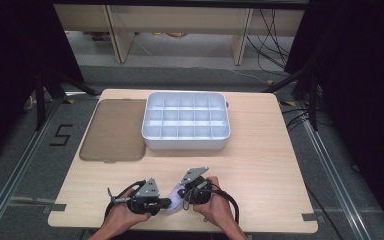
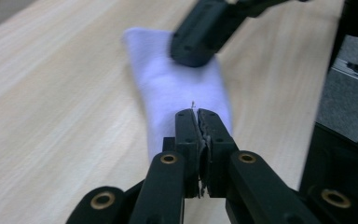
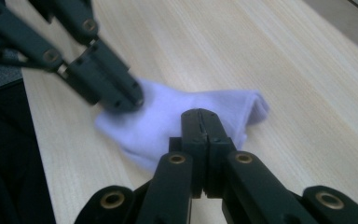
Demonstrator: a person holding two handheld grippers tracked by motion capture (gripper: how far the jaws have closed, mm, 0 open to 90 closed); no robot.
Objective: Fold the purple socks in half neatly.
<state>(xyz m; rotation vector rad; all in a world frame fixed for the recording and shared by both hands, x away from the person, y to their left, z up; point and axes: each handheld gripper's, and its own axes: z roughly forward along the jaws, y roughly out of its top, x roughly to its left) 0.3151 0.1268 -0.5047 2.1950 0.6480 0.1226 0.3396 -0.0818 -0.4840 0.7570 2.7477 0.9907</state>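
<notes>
Two grippers meet over a small white cloth (image 1: 176,196) at the near edge of the table (image 1: 260,165). Left gripper (image 2: 196,113) has its jaws pressed together with an edge of the cloth apparently pinched between them; right gripper (image 3: 200,113) is likewise closed at the other end, though whether it actually holds fabric I cannot tell. Judging by this, folding or lifting the cloth is in hand. Farther off sits a grey compartment tray (image 1: 185,142), its brown lid (image 1: 114,131) lying left of it. Next, both hands likely need to lift together.
</notes>
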